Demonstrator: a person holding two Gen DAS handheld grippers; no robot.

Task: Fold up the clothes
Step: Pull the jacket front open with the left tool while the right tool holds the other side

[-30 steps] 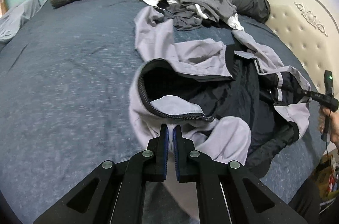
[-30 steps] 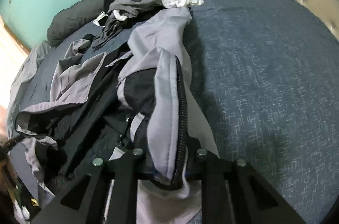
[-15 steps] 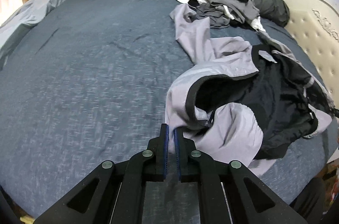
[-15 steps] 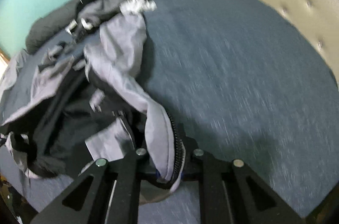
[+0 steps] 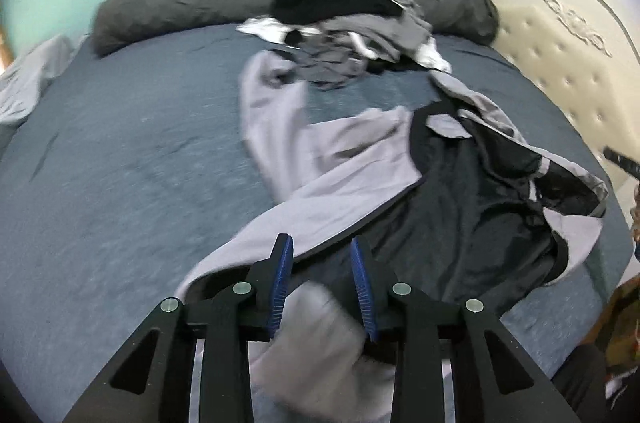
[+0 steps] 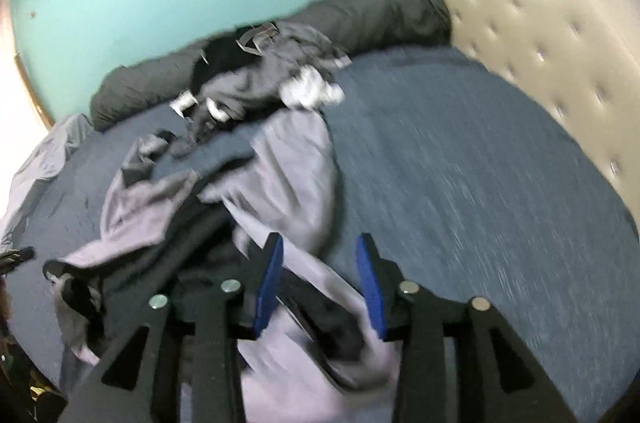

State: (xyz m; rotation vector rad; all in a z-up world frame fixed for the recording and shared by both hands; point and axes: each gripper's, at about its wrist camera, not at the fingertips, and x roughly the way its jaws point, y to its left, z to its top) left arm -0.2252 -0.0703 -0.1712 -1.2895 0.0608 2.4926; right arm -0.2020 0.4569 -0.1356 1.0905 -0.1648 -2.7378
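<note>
Your left gripper (image 5: pixel 322 251) and right gripper (image 6: pixel 318 249) both stand spread wide, gripping nothing, above the grey-and-black jacket (image 5: pixel 460 207) lying crumpled on the blue bed (image 5: pixel 120 163) near the clothes pile (image 5: pixel 352 23).

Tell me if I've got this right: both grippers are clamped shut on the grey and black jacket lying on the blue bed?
Not quite. Both wrist views show the left gripper and right gripper with jaws apart, open over the jacket, not clamped on it. It does lie on the blue bed.
</note>
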